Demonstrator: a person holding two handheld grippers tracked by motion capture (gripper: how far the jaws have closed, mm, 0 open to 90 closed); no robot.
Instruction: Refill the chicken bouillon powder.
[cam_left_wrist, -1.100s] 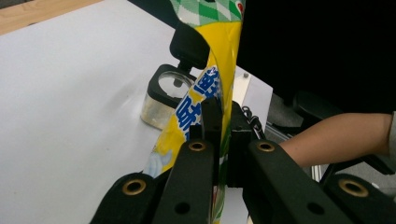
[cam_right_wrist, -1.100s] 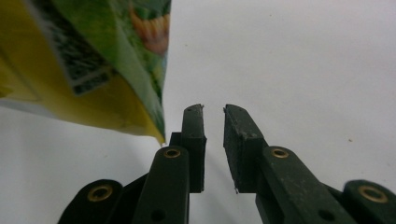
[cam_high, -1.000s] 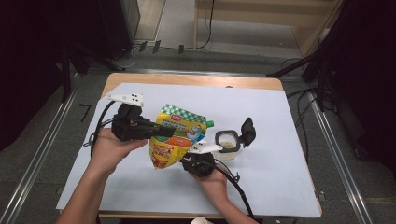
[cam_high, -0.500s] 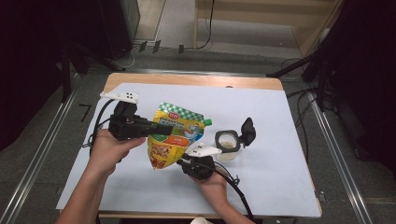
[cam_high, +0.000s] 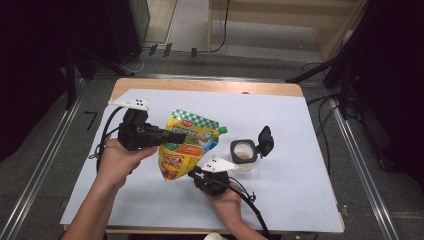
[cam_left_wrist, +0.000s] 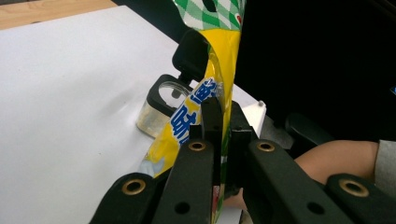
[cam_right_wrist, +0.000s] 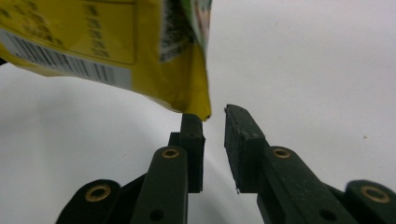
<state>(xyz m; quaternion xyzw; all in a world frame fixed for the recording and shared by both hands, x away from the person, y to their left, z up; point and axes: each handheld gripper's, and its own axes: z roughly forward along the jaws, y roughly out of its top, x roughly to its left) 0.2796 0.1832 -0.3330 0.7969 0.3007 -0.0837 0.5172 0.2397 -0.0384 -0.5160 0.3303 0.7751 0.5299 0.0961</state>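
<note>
Nearest the person, the right gripper (cam_high: 194, 175) lies low over the white table sheet (cam_high: 300, 150), its jaws parted by a narrow gap; in the right gripper view (cam_right_wrist: 214, 114) the bottom corner of the yellow pouch (cam_right_wrist: 116, 42) hangs just at that gap, and whether it touches the left jaw cannot be told. Farther forward and to the left, the left gripper (cam_high: 175, 136) is pressed together on the pouch (cam_high: 185, 147), pinching its side edge and holding it raised and tilted above the sheet; the left gripper view (cam_left_wrist: 219, 126) shows both jaws clamping the yellow film (cam_left_wrist: 219, 70). Right of the pouch, apart from it, stands a clear container (cam_high: 242, 152) with its black hinged lid (cam_high: 264, 140) flipped open. Beyond lies the wooden table edge (cam_high: 210, 86).
</note>
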